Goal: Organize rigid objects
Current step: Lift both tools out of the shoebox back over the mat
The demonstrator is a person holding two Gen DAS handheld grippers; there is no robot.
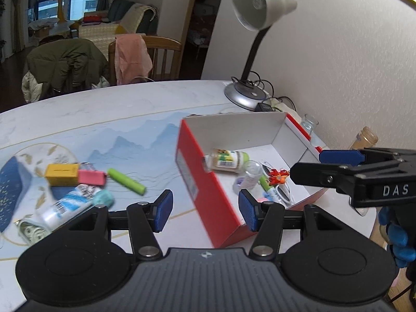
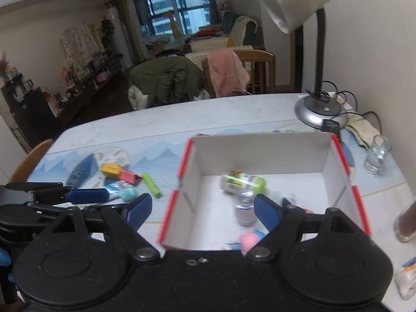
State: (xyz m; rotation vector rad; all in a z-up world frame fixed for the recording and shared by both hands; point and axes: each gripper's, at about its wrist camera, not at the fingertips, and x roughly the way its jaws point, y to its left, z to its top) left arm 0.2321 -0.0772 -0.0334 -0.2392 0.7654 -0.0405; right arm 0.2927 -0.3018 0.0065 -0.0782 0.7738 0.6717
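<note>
Box: red cardboard box with a white inside [image 2: 260, 153], open on top, rectangular with thin stiff walls, sitting on the desk [image 2: 234, 111] near the wall.
Inside the box: a small plastic jar with a green cap and yellow-green label [image 2: 241, 182] on its side; a clear plastic bottle [image 2: 244, 208] just in front of it; a pink rounded item [image 2: 249, 239] at the near edge, too blurred to identify; an orange figure [image 1: 278, 175] lying across white-framed sunglasses [image 1: 282, 192].
Loose items: left of the box, well apart from it, a yellow block [image 1: 61, 174], a pink block [image 1: 91, 177], a lime-green stick [image 1: 126, 181], a white tube with blue stripes [image 1: 67, 206] and a teal ball [image 1: 103, 198], clustered and partly touching.
Left tongs [image 1: 205, 208]: black arms, ribbed blue pads, apart and empty, angled down over the box's near left corner.
Right tongs [image 2: 202, 210]: same build, spread wide with nothing between them, angled down over the open box.
Desk: smooth pale top printed with blue mountains; a silver gooseneck lamp [image 2: 291, 2] at the far corner, a drinking glass [image 2: 377, 154] beside the box.
Room: wooden chairs draped with a green coat and pink cloth, a dark window beyond.
</note>
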